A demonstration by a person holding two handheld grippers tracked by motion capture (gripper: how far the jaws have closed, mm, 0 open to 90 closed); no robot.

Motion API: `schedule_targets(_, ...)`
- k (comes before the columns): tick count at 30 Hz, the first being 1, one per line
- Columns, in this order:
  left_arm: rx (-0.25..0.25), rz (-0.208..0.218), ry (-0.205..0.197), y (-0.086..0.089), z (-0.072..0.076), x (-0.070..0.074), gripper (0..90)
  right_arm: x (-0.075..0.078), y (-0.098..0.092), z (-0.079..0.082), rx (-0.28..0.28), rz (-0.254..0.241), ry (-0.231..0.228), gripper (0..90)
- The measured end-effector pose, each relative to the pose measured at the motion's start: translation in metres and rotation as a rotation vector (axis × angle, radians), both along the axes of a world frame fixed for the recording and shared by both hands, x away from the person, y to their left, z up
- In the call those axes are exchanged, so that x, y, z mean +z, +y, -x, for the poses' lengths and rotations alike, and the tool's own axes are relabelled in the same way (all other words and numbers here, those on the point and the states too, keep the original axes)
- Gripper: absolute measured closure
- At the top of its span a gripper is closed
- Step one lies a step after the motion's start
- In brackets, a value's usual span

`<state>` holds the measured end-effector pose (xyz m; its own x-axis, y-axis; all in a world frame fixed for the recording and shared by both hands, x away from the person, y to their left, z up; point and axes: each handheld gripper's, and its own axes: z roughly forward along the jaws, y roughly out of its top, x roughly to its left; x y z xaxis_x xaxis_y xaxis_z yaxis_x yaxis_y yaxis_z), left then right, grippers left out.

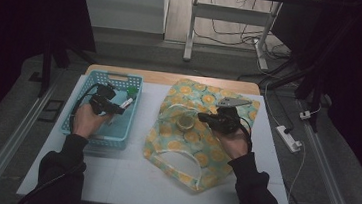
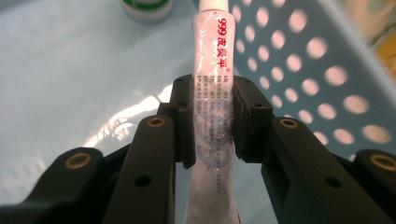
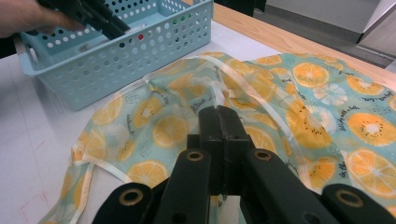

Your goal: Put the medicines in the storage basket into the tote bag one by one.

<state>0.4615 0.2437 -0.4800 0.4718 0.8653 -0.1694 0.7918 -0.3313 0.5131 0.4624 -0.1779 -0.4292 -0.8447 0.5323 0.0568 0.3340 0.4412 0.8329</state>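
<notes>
Basket [image 1: 81, 131] left on the table [image 1: 131, 177], bag [image 1: 198, 159] right, tube [image 2: 212, 93] inside the basket.

White table top [image 1: 126, 177] carrying the things, blue perforated basket [image 1: 79, 122] sitting on its left, orange-print cloth bag [image 1: 198, 159] lying spread on its right, wooden strip showing along the far edge.

the white tube [image 2: 212, 84] bears red print — "999" with chinese characters — smaller text unreadable.
</notes>
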Motion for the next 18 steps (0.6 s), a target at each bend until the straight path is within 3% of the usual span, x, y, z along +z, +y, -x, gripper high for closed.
schedule_targets(11, -0.063, 0.057, -0.068, -0.004, 0.017, 0.032, 70.9, 0.001, -0.001, 0.0, -0.004, -0.005, 0.004, 90.0)
schedule_targets(18, -0.132, 0.09, -0.099, -0.017, 0.028, 0.047, 70.9, 0.002, -0.001, 0.001, -0.005, -0.006, 0.0, 90.0)
